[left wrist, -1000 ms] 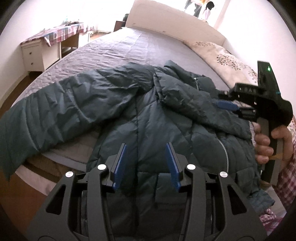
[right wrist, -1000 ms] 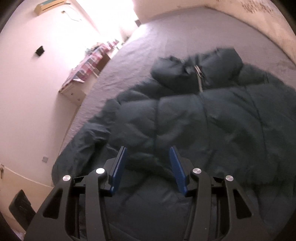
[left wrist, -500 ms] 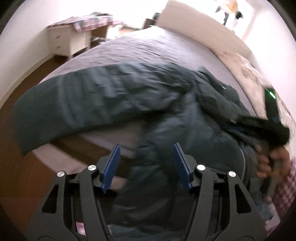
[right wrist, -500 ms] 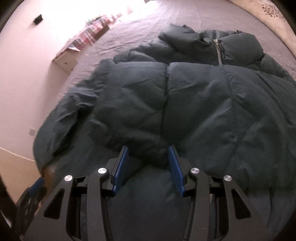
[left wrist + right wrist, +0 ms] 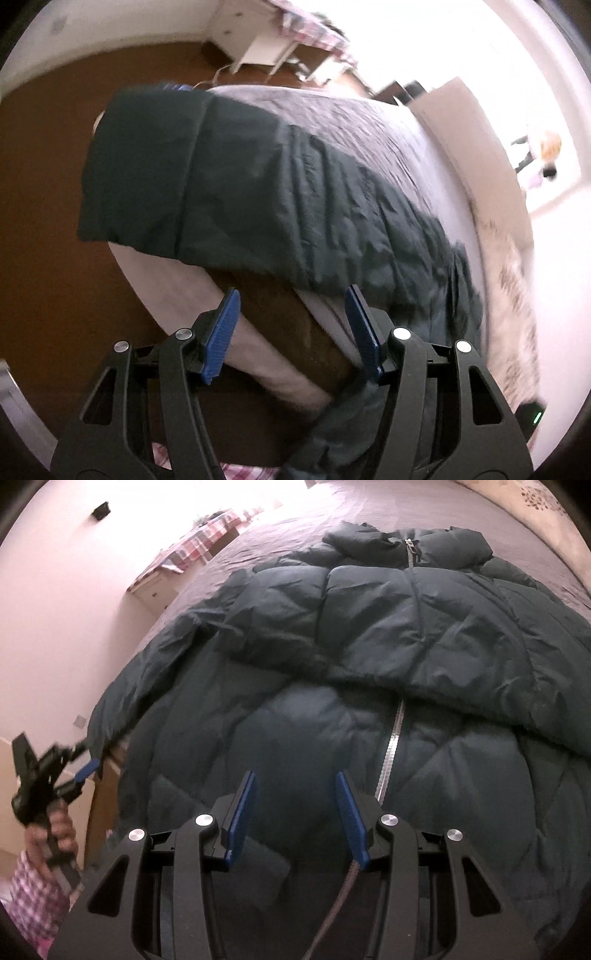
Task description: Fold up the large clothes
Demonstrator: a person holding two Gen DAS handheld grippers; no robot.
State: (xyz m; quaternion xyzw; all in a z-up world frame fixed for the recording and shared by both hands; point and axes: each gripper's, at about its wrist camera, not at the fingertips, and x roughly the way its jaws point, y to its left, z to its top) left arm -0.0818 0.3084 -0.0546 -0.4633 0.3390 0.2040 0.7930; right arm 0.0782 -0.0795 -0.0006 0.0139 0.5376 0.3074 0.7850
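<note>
A dark teal puffer jacket [image 5: 388, 635] lies front up on the bed, its zipper [image 5: 391, 749] running up to the collar. One sleeve [image 5: 221, 177] stretches to the bed's corner, and its cuff hangs over the edge. My left gripper [image 5: 291, 325] is open below that sleeve, with only the bed's side between its fingers. In the right wrist view the left gripper [image 5: 83, 777] sits at the far left beside the bed. My right gripper [image 5: 295, 808] is open just above the jacket's lower front, left of the zipper, with puffed fabric between the blue pads [image 5: 240, 812].
The grey quilted bed [image 5: 351, 122] has a pale headboard [image 5: 461, 122] and a patterned pillow [image 5: 513, 295]. Brown floor [image 5: 44, 221] lies beside it. A white desk with a checked cloth [image 5: 192, 550] stands by the wall. A hand with a checked sleeve [image 5: 55, 834] holds the left gripper.
The left gripper swung away from the jacket's body to the sleeve at the bed's edge, rolling as it went, and its jaws widened. The right gripper came down closer to the lower front.
</note>
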